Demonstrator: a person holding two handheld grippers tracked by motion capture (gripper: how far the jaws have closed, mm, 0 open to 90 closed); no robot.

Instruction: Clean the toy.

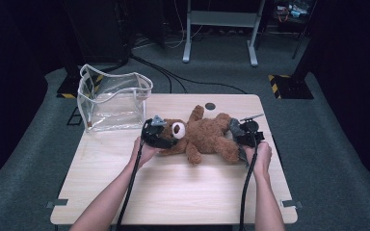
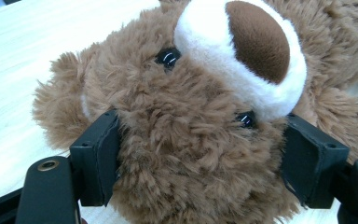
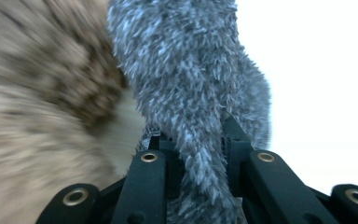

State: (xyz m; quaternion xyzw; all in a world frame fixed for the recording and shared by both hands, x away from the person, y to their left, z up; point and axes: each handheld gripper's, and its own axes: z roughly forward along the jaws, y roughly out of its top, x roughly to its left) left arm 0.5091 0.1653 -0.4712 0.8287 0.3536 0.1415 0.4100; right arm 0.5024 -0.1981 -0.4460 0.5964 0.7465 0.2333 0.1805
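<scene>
A brown teddy bear [image 1: 207,135] lies on its back across the middle of the wooden table [image 1: 173,192], head to the left. My left gripper [image 1: 170,138] is shut on the bear's head [image 2: 186,116]; in the left gripper view the two black pads [image 2: 100,158] press into the fur on either side, below the white muzzle. My right gripper [image 1: 239,135] is at the bear's leg end. It is shut on a grey fuzzy piece of fabric [image 3: 186,70] that lies against the brown fur [image 3: 37,116]. In the high view the grey piece [image 1: 233,126] shows beside the bear's leg.
A clear plastic bag [image 1: 113,98] stands open at the table's back left corner. A small round hole [image 1: 210,106] sits near the back edge. Bare tabletop lies in front of the bear. Cables [image 1: 173,74] and a grey desk frame [image 1: 220,29] are on the floor beyond.
</scene>
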